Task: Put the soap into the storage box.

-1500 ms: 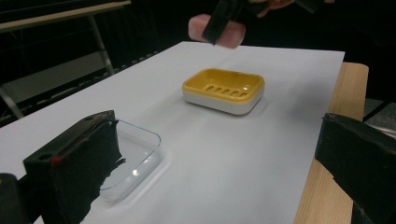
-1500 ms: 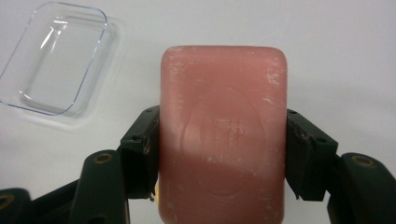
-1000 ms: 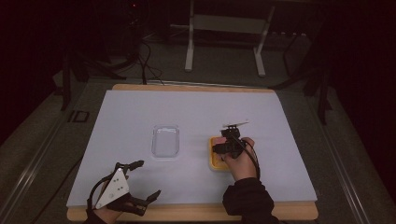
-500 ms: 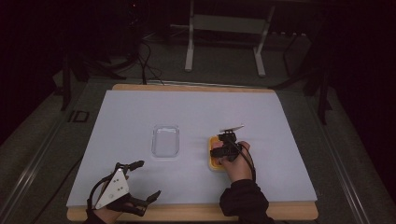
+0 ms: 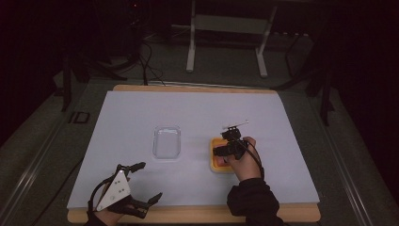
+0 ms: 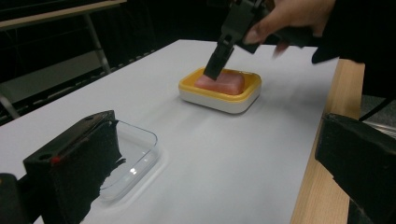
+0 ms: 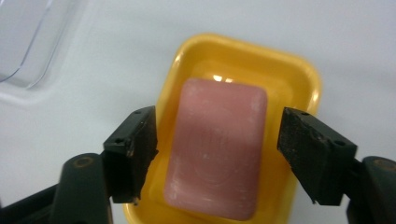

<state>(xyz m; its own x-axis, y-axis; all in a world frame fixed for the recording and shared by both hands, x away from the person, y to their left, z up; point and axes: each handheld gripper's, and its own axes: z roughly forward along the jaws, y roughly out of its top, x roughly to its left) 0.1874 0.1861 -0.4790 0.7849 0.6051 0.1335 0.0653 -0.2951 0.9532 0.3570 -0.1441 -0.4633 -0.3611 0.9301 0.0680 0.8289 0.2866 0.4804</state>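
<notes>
Left gripper [image 5: 137, 188]: at the near left corner of the table in the high view, held in the person's left hand; its two black jaws stand wide apart with nothing between them. A grey three-cornered plate sits on top of it.
Clear tray [image 5: 167, 142]: a see-through rectangular tray with rounded corners, lying flat on the white sheet near the table's middle, well ahead of the left gripper. It looks hollow and bare inside.
White sheet [image 5: 141, 117]: covers nearly the whole table top.
Soap dish [image 7: 299, 74]: a yellow dish with a white underside, just right of the clear tray and apart from it, flat on the sheet.
Pink bar [image 7: 217, 144]: a pink, soap-like block lying inside the yellow dish, lengthwise along it.
Right gripper [image 7: 217, 156]: held in the person's right hand, pointed down over the dish. Its jaws have just been opening and now stand on either side of the pink bar, one jaw over the dish's rim, the other past the bar's far edge. A gap shows on both sides, so the pads do not press on the bar.
Table edge [image 5: 282, 214]: a pale wooden strip along the near side.
</notes>
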